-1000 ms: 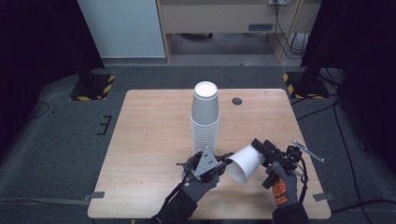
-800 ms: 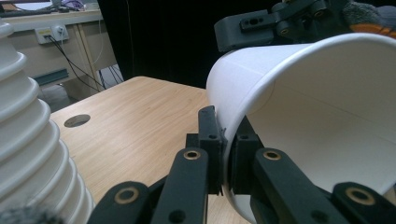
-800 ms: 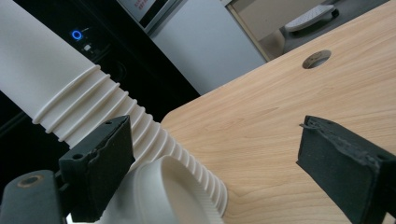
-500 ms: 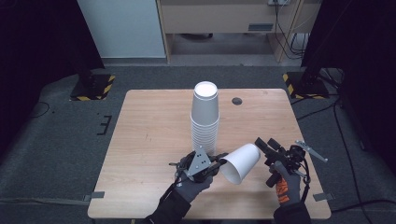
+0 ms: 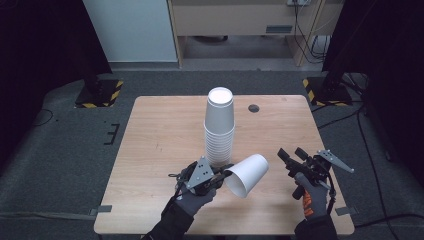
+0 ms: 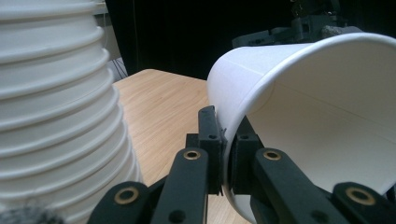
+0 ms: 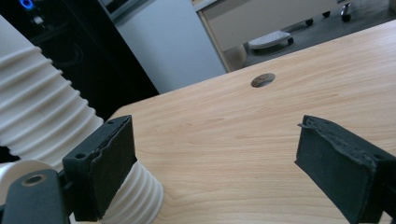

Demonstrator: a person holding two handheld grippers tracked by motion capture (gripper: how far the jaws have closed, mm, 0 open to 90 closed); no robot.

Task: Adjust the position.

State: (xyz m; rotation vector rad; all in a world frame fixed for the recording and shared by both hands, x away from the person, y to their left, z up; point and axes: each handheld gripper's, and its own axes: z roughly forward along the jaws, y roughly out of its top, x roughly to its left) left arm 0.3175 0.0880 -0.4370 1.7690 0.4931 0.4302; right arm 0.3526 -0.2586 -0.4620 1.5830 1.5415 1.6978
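High view showed me midway through handling a single paper cup (image 5: 247, 174), which lay tipped on its side above the near part of the tabletop (image 5: 160, 130), its mouth turned toward me and to the left, just in front of the tall stack of cups (image 5: 219, 127) standing upside down at the middle. My left tool (image 5: 223, 174) was clamped on the cup's rim; in the left gripper view the two black jaws pinched the thin wall (image 6: 226, 154), one pad inside and one outside, with the stack (image 6: 56, 107) close at the side. I judged the step in hand to be carrying this one cup, gripped at its lip. Whether it was bound for the stack or away from it I could not tell. The next move, as I read it, called for turning the cup to stand squarely and keeping the pinch gentle, since a paper rim would buckle easily. My right tool (image 5: 292, 154) stood well apart from the cup, jaws wide open and holding nothing; in the right gripper view bare tabletop (image 7: 261, 130) lay between its pads
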